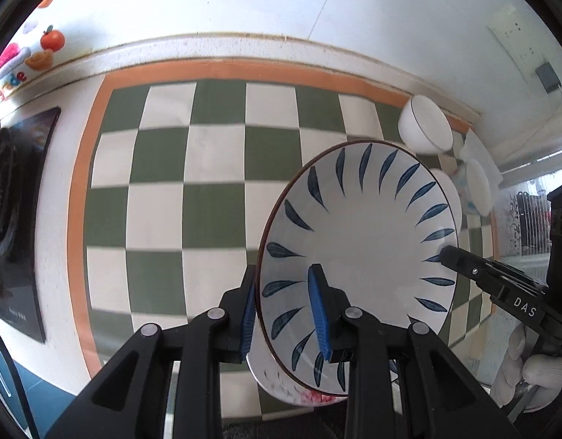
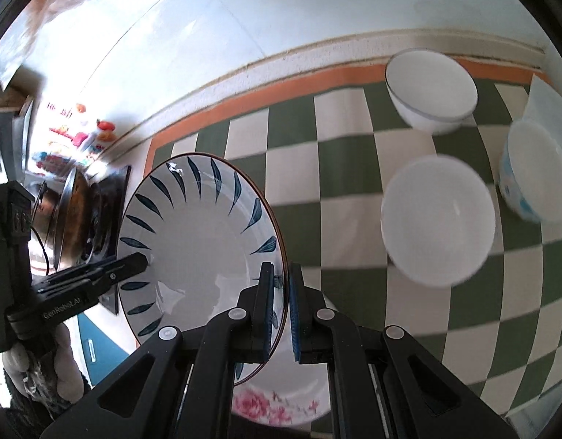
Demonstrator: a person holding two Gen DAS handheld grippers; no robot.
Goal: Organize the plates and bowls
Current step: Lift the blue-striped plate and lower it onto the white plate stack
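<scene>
The blue-leaf plate (image 1: 361, 252) sits between both sets of jaws — one gripper on each side. The left gripper (image 1: 286, 314) pinches the plate's near rim, with one blue pad (image 1: 319, 314) on the inside face and the other pad under the rim. The right gripper (image 2: 280, 309) pinches the opposite rim, its two pads pressed close together with only the thin edge between them. The plate is tilted and held up above the checkered mat (image 1: 193, 168), not lying on it.

The plate is round and white, with dark blue leaf shapes all around the inside and a thin brown line on the edge. Its middle is plain and shiny.

Just under it lies a pink-flower plate (image 2: 277, 406), partly hidden. Farther along the green-and-white mat stand three white bowls — a plain bowl (image 2: 438, 219), a bowl with a thin dark rim line (image 2: 430, 87), and a bowl with blue marks (image 2: 536, 175). A gloved hand (image 1: 529, 369) holds the right gripper's handle.
</scene>
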